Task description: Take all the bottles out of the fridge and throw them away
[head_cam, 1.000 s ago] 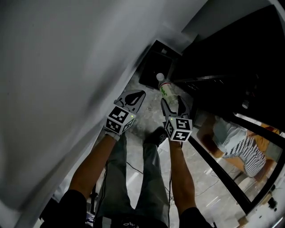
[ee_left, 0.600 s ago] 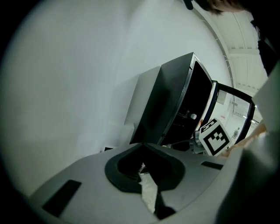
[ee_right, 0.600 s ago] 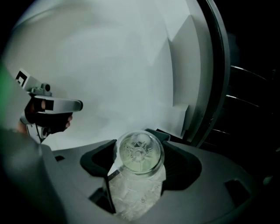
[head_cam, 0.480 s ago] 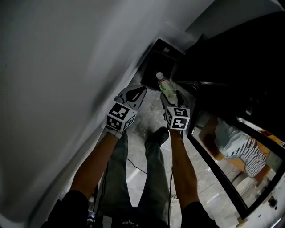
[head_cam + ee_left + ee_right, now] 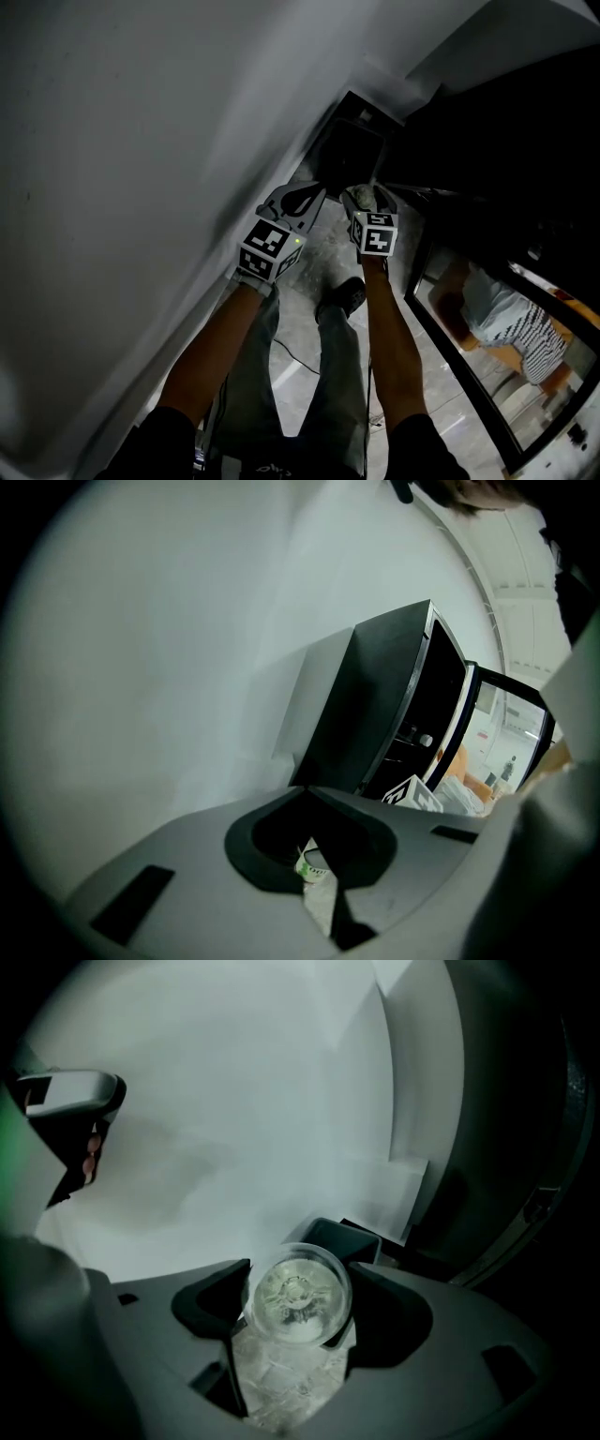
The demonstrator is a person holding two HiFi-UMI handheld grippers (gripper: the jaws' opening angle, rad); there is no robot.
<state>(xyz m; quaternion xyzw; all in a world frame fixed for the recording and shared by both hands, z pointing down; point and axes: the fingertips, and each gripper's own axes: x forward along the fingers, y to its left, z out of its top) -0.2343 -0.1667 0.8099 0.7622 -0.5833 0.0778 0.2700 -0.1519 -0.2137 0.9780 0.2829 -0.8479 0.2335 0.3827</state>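
Right gripper [image 5: 369, 197]: jaws pinched on a clear bottle [image 5: 298, 1299], one against each side of its body, round base turned toward the gripper's own camera. Held just short of the black bin [image 5: 349, 155], on its near side, with the bottle's far end pointing toward the bin. Whether already over the bin's opening, cannot tell. Left gripper [image 5: 312, 195]: jaws pressed together at the tips, nothing clamped, level with the bin's near edge and just beside the right gripper. White wall [image 5: 141, 141] left of the bin. Dark fridge [image 5: 506, 131] right of the bin, glass door [image 5: 469, 309] swung open.
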